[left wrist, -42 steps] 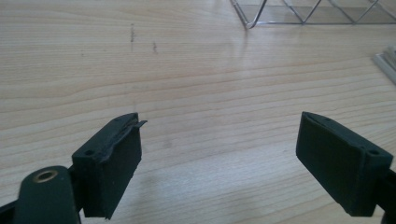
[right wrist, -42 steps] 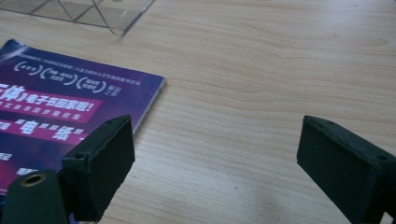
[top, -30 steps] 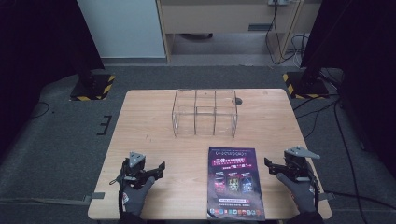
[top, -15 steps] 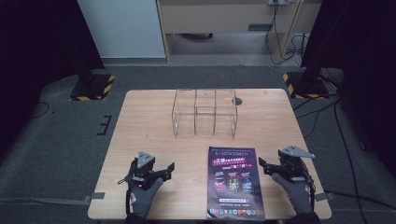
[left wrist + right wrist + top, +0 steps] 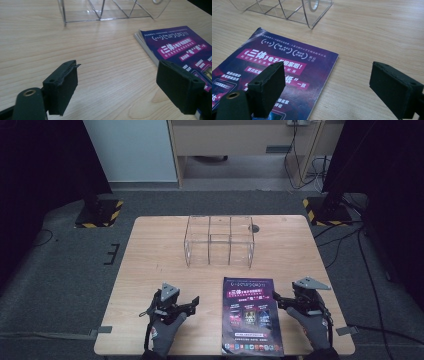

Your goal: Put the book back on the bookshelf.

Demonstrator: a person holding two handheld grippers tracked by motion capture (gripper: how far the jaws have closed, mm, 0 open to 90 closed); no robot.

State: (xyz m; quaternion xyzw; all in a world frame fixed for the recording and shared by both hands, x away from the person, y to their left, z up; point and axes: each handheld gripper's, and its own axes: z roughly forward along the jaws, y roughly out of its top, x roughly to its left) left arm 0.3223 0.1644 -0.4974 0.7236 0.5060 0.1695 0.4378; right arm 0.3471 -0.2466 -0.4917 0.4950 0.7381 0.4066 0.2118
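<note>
The left hand-held gripper [image 5: 192,303] has slid toward the magazine [image 5: 251,312], jaws apparently closing slightly.

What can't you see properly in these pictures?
- Magazine: the small print on its cover is too tiny to read in the high view; in the left gripper view a jaw hides its near corner.
- Clear box: both gripper views cut off its top at the upper edge.
- Person's arms: the high view's bottom edge cuts them off behind the left gripper and right gripper.
</note>
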